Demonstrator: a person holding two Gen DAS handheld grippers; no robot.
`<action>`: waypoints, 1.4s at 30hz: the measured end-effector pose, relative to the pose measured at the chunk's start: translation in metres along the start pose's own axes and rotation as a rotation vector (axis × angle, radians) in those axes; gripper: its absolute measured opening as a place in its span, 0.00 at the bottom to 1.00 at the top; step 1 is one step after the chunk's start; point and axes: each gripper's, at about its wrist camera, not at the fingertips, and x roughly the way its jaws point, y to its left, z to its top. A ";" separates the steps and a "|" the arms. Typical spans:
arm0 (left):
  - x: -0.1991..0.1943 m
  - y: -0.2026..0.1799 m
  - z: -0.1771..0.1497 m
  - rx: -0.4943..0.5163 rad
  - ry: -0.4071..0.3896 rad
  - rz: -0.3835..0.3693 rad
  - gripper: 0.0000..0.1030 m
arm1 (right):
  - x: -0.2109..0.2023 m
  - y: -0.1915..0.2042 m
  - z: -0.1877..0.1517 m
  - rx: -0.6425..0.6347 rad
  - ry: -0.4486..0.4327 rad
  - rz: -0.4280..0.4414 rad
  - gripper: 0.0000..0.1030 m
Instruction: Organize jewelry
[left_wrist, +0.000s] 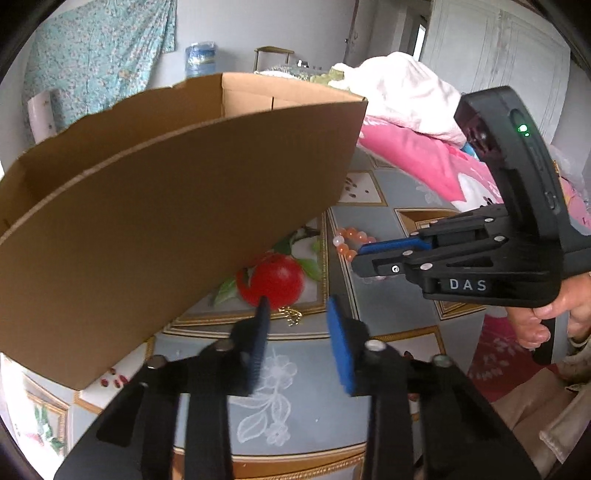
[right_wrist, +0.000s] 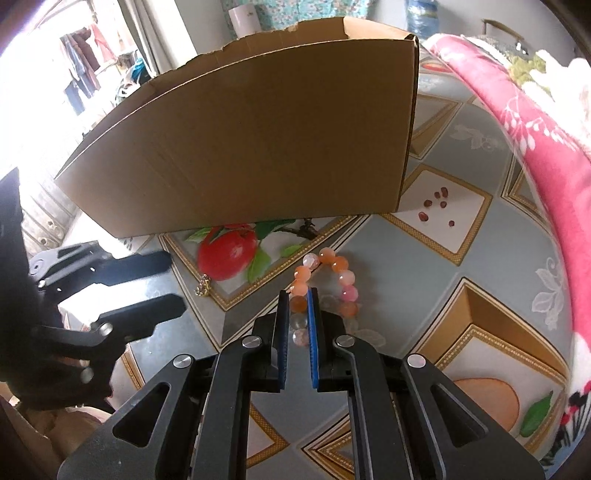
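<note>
An orange and pink bead bracelet (right_wrist: 334, 275) lies on the patterned tablecloth in front of a brown cardboard box (right_wrist: 251, 147). My right gripper (right_wrist: 297, 295) is shut on the near side of the bracelet, with beads between its blue pads. The bracelet (left_wrist: 347, 240) and right gripper (left_wrist: 360, 258) also show in the left wrist view. My left gripper (left_wrist: 299, 306) is open and empty, hovering above a small gold chain piece (left_wrist: 291, 315) by the printed red apple. The chain (right_wrist: 203, 286) shows in the right wrist view, right of the left gripper (right_wrist: 173, 284).
The cardboard box (left_wrist: 166, 206) stands open-topped at the back left. Small dark red beads (right_wrist: 436, 203) are scattered on the cloth right of the box, more (left_wrist: 114, 382) near its left corner. A pink blanket (right_wrist: 535, 147) borders the right side.
</note>
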 end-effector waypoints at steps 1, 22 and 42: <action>0.001 0.001 0.000 -0.002 0.003 -0.007 0.22 | -0.002 0.000 -0.002 0.001 -0.001 0.002 0.07; 0.018 0.004 -0.003 -0.021 0.020 0.010 0.01 | -0.004 -0.001 -0.007 0.020 -0.027 0.006 0.07; -0.050 0.009 0.012 -0.055 -0.130 -0.075 0.00 | -0.069 -0.054 0.003 0.203 -0.193 0.209 0.07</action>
